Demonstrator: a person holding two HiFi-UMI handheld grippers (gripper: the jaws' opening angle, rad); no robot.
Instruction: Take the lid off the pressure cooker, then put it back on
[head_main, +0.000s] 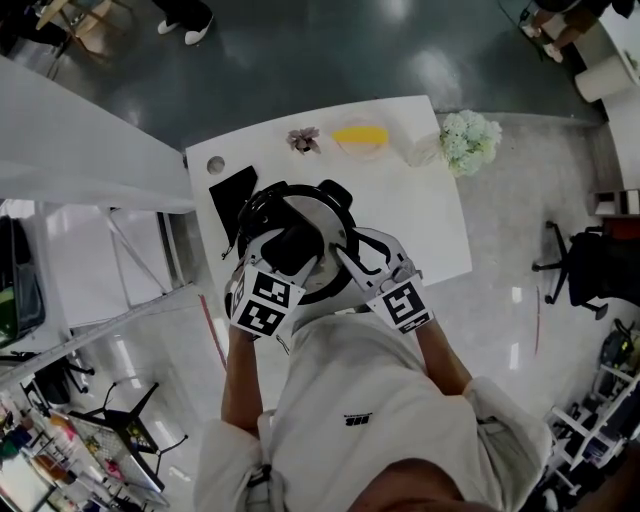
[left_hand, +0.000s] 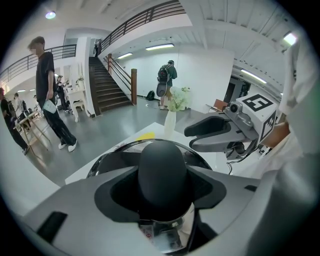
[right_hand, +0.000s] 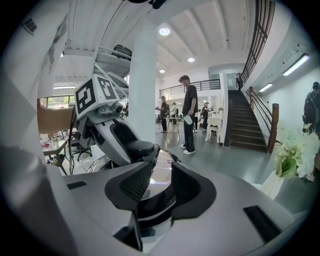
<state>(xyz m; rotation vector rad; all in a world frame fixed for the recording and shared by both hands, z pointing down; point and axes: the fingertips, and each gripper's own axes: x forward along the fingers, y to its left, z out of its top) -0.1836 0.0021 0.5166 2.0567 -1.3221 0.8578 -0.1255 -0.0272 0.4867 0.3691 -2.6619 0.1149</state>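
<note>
My left gripper (head_main: 290, 250) is clamped on the black handle (left_hand: 162, 162) on top of the lid (head_main: 312, 215). The rounded grip fills the space between the two pads. The lid sits on the pressure cooker (head_main: 258, 212), right under that gripper and just to the left of my right gripper (right_hand: 161, 172). The right gripper's jaws stand apart over the cooker's near edge, and I see no pad pressing on anything.

From the right gripper, the left gripper lies straight ahead across the lid and blocks much of what is beyond it. From the left gripper, the right one reaches in from the right, just over the lid's rim.

Past the left gripper and a little to its left, a flat black item (head_main: 232, 197) lies close beside the cooker. Further beyond, along the far edge, are a small pinkish thing (head_main: 303, 139) and a yellow thing (head_main: 360, 135). A bunch of pale flowers (head_main: 470, 140) stands beyond the right gripper, off to its right at the corner.

The surface is a white table (head_main: 430, 230) on a glossy grey floor. The room is a large hall. A white pillar (right_hand: 142, 85) rises behind the left gripper, a staircase (right_hand: 247, 117) is well beyond, a person (right_hand: 190, 112) stands in the open floor, and an office chair (head_main: 585, 265) is far to the right.
</note>
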